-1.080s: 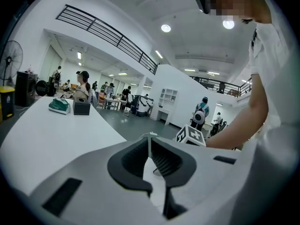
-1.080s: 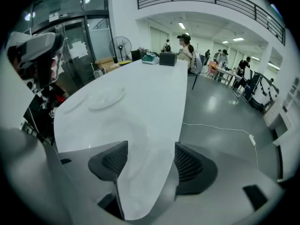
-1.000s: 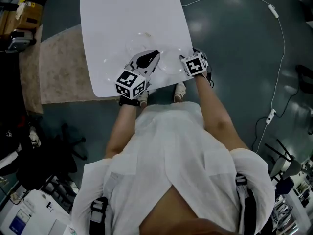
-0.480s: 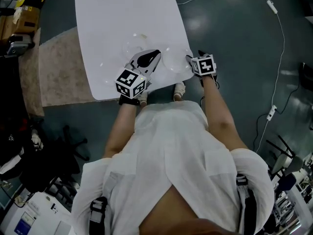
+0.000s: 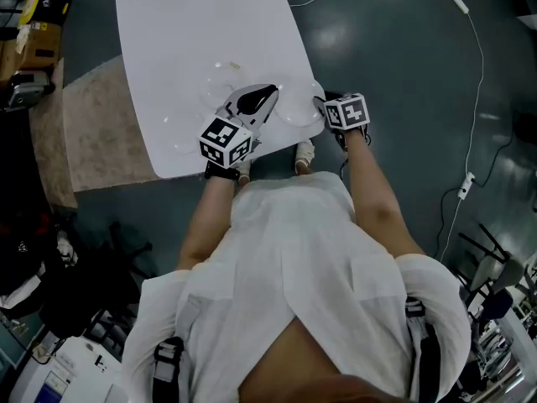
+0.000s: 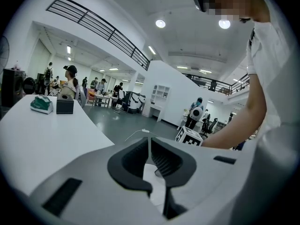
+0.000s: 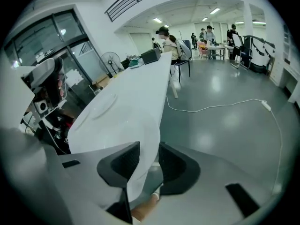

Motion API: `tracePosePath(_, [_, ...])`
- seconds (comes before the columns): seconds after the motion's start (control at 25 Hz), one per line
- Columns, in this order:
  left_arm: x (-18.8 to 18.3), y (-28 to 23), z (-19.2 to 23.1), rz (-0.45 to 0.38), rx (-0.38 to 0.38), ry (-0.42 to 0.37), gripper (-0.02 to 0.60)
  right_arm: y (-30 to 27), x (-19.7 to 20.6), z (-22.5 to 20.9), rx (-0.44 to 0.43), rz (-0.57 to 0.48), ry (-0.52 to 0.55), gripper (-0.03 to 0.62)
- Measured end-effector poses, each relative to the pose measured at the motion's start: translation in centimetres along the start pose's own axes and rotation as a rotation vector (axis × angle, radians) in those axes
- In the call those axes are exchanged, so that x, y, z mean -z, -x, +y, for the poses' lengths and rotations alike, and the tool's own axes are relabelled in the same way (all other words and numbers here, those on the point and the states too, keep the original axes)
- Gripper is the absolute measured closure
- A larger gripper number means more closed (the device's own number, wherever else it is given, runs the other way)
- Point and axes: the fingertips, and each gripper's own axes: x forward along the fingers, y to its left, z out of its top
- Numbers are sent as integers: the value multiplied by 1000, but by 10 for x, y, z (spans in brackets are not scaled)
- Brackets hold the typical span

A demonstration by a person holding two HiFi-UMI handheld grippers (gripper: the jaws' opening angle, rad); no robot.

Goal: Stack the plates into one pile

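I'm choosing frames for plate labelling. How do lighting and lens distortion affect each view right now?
Head view: dim overall, the pale plates barely stand out from the white table. Left gripper view: strong fisheye bending, glaring ceiling lights. Right gripper view: same bending, dark corners, glare on the floor.

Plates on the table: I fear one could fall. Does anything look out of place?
One clear plate seems to jut past the white table's near corner, its rim between the right tongs, which have just been closing.
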Motion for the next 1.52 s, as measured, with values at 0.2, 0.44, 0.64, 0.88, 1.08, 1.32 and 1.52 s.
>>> tracePosePath(0.2, [-2, 1, 4, -5, -13, -1, 554, 9, -3, -3, 23, -11, 11, 482])
tracePosePath(0.44, [-5, 5, 7, -16, -32, 1, 554, 21, -27, 11, -13, -73, 15, 513])
tracePosePath(0.64, [-7, 15, 14, -31, -54, 6, 554, 19, -52, 32, -47, -107, 72, 525])
tracePosePath(0.88, [-10, 33, 27, -48, -96, 16, 554, 16, -78, 57, -79, -141, 145, 534])
tracePosePath(1.08, [-8, 48, 39, -60, -125, 29, 554, 13, -95, 77, -95, -160, 192, 540])
tracePosePath(1.32, [-6, 65, 48, -77, -157, 37, 554, 15, -110, 96, -102, -187, 261, 546])
tracePosePath(1.52, [-6, 83, 56, -95, -189, 47, 554, 20, -122, 125, -164, -212, 435, 553])
